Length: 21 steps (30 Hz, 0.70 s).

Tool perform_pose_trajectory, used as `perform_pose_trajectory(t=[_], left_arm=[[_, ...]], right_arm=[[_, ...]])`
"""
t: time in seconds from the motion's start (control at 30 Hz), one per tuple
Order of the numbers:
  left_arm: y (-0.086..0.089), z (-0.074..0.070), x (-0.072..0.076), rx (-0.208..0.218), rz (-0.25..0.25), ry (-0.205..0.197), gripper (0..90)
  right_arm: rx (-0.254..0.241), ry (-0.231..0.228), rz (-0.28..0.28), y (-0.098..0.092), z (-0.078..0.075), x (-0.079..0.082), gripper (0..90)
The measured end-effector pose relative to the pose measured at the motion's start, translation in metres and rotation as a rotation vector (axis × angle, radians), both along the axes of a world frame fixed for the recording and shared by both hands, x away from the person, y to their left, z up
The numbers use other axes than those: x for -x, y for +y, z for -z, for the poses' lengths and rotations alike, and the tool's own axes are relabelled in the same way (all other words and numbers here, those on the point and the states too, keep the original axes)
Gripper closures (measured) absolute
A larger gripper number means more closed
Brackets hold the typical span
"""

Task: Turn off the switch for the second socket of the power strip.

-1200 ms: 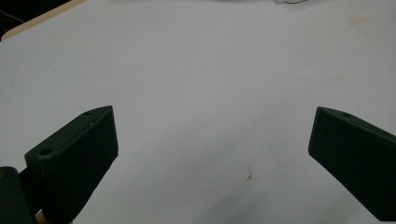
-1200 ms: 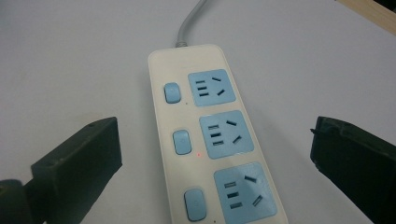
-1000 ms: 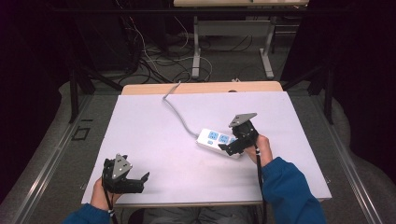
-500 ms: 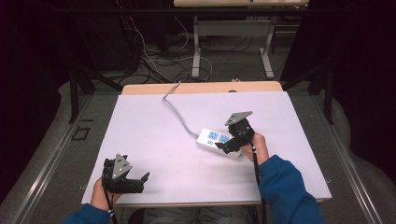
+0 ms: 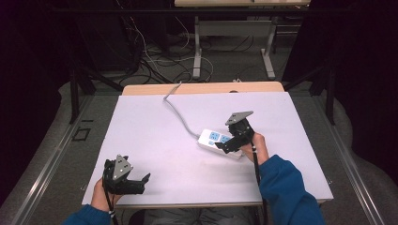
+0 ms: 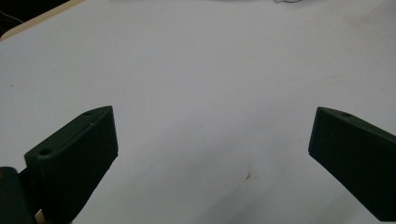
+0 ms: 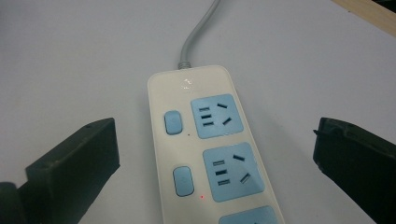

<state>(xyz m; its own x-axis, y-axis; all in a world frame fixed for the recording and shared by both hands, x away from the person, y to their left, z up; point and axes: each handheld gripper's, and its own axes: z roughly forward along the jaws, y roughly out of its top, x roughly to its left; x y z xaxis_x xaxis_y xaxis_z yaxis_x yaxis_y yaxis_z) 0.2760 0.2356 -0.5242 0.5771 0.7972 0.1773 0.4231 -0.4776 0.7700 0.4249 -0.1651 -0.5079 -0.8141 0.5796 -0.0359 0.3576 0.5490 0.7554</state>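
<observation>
Power strip (image 7: 210, 154) was seen straight ahead between the right tool's (image 5: 233, 139) wide-spread jaws, long axis aligned; left tool (image 5: 126, 179), likewise wide, was farther.

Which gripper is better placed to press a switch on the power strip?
The right gripper. It hovers open directly over the power strip, with the blue switches between its jaws. The left gripper is open near the table's front edge, far from the strip.

No legible text anywhere; power strip (image 7: 210, 149) logo mark too blurred to read.
</observation>
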Motion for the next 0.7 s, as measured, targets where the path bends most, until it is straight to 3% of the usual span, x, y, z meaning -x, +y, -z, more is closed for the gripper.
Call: perform_pose_trajectory(t=[0.27,0.37,0.47,0.53,0.63,0.7], left_arm=[[0.0001,0.0002,0.0003,0.002,-0.001,0.000,1.1],[0.0001,0.0001,0.0004,0.004,-0.001,0.000,1.1],[0.0001,0.0001,0.0004,0.005,0.000,0.001,1.1],[0.0000,0.0001,0.0005,0.003,-0.001,-0.001,1.1],[0.0000,0.0000,0.0006,0.002,0.002,-0.001,1.1],[-0.0001,-0.0001,0.0008,0.003,0.001,-0.002,1.1]], right_arm=[[-0.015,0.030,0.001,0.0004,-0.0006,0.0023,3.8],[-0.031,0.005,0.002,0.0000,-0.0004,0.0025,9.4],[-0.035,0.014,0.011,-0.0016,-0.0017,0.0033,22.1],[-0.050,-0.002,0.023,-0.0022,-0.0011,0.0033,39.8],[-0.042,0.012,0.028,-0.0028,-0.0021,0.0043,58.9],[-0.049,-0.015,0.044,-0.0023,-0.0019,0.0055,71.9]])
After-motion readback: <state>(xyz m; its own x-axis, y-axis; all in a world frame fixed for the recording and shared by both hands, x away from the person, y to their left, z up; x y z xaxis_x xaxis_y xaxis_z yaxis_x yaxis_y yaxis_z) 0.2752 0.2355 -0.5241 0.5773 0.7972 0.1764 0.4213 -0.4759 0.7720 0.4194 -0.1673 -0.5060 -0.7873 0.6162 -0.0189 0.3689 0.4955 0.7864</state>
